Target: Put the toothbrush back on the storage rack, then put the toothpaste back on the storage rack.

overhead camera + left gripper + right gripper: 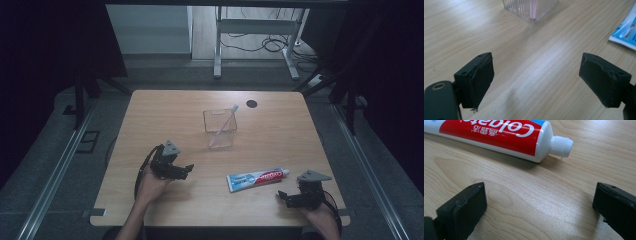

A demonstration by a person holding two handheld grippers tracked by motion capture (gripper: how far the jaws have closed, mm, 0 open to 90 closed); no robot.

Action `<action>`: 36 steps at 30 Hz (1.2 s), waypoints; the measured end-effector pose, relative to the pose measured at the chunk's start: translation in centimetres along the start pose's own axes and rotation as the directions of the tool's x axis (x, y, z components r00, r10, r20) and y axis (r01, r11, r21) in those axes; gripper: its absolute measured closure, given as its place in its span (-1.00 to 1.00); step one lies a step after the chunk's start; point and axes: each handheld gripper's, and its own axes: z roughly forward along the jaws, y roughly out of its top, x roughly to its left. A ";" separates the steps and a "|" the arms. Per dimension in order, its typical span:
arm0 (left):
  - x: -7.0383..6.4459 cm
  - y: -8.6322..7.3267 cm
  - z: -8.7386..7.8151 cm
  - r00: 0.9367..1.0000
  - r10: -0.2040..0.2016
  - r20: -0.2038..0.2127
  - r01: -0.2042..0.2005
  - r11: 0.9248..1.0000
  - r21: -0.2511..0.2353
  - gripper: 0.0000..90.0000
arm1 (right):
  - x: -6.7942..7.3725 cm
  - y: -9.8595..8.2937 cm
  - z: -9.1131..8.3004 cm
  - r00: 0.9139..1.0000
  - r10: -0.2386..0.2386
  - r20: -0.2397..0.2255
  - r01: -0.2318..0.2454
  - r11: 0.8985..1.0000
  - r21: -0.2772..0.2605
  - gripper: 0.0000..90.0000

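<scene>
A clear ribbed plastic cup (220,128) stands mid-table with a pink-and-blue toothbrush (224,125) leaning in it. A red, white and blue toothpaste tube (257,178) lies flat to the front right, white cap (561,146) pointing right. My left gripper (186,170) rests at the front left, open and empty, its jaws aimed toward the cup (530,9), with the tube's tail end (625,32) at the right edge. My right gripper (282,196) sits at the front right, open, jaws wide apart just short of the tube (494,133).
The wooden table (165,110) has a small black round hole (251,104) near its far edge. Beyond it stand a white desk frame (257,30) and floor cables. Dark curtains flank both sides.
</scene>
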 end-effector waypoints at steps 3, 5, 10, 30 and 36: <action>-0.2 -0.7 0.1 1.000 -0.004 -0.002 0.004 1.000 0.003 -0.71 | 0.0 0.0 0.0 1.000 0.001 -0.001 -0.001 1.000 0.001 -1.00; -0.4 -1.1 0.3 1.000 -0.001 -0.004 0.001 1.000 0.010 -0.71 | 0.0 0.0 0.0 1.000 0.000 -0.002 0.000 1.000 0.001 -1.00; -0.6 -2.1 0.8 1.000 0.005 -0.014 -0.005 0.999 0.036 -0.71 | 0.0 0.0 0.0 1.000 -0.003 -0.004 0.003 1.000 0.000 -1.00; -1.1 -3.9 1.3 0.999 0.017 -0.043 -0.015 0.998 0.056 -0.71 | 0.2 0.4 0.1 1.000 0.008 0.008 -0.008 1.000 0.028 -1.00; -1.0 -4.2 1.7 1.000 -0.003 -0.024 0.004 0.999 0.051 -0.71 | 0.3 0.6 -0.2 1.000 0.011 -0.010 -0.010 0.999 0.051 -1.00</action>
